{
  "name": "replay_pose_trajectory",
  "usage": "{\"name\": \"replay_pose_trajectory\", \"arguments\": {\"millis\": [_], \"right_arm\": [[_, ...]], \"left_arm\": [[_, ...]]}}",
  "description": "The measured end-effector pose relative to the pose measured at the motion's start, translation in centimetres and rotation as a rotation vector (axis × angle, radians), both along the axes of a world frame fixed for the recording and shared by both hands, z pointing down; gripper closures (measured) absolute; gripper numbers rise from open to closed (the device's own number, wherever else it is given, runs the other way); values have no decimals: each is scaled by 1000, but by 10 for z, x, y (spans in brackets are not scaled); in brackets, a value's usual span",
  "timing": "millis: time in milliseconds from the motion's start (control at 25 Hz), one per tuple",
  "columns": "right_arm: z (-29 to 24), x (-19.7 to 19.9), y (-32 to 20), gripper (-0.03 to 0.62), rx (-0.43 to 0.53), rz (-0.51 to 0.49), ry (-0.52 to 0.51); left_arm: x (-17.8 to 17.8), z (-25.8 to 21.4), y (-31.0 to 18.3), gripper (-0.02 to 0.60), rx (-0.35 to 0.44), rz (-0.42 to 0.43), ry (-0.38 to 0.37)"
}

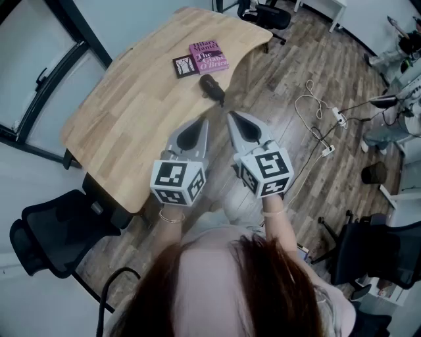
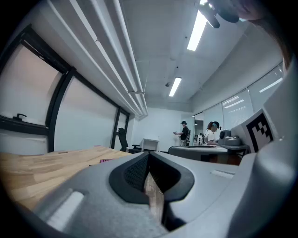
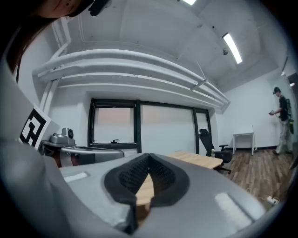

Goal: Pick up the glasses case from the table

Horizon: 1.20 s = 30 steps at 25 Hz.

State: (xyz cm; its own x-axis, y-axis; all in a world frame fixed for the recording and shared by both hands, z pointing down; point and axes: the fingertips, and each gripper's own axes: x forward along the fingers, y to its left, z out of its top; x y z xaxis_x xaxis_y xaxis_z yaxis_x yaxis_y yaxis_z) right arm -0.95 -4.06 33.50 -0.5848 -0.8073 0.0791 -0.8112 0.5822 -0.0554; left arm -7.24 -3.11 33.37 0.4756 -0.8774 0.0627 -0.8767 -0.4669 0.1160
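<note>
The glasses case point(image 1: 210, 85) is a dark oval case lying near the right edge of the wooden table point(image 1: 125, 112), just below a pink book point(image 1: 208, 56). My left gripper point(image 1: 202, 122) and right gripper point(image 1: 231, 116) hang side by side over the table's near right corner, short of the case and pointing towards it. Both are shut with nothing between their jaws. In the left gripper view the gripper point(image 2: 148, 155) shows its pads meeting at the tip, and so does the gripper point(image 3: 148, 157) in the right gripper view. Neither gripper view shows the case.
A small black card point(image 1: 185, 66) lies beside the book. A black chair point(image 1: 52, 230) stands at the table's near left, another chair point(image 1: 270, 14) at the far end. White cables and a power strip point(image 1: 325, 115) lie on the wood floor to the right. People point(image 2: 185, 132) stand far off.
</note>
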Motion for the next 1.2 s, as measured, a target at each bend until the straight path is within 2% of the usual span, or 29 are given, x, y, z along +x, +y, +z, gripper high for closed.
{"name": "replay_pose_trajectory", "arguments": {"millis": [640, 1200], "right_arm": [[3, -11, -12, 591, 20, 37, -42], [13, -13, -62, 591, 46, 50, 15]], "left_arm": [[-10, 13, -13, 572, -4, 40, 13], [-10, 21, -64, 572, -11, 57, 10]]}}
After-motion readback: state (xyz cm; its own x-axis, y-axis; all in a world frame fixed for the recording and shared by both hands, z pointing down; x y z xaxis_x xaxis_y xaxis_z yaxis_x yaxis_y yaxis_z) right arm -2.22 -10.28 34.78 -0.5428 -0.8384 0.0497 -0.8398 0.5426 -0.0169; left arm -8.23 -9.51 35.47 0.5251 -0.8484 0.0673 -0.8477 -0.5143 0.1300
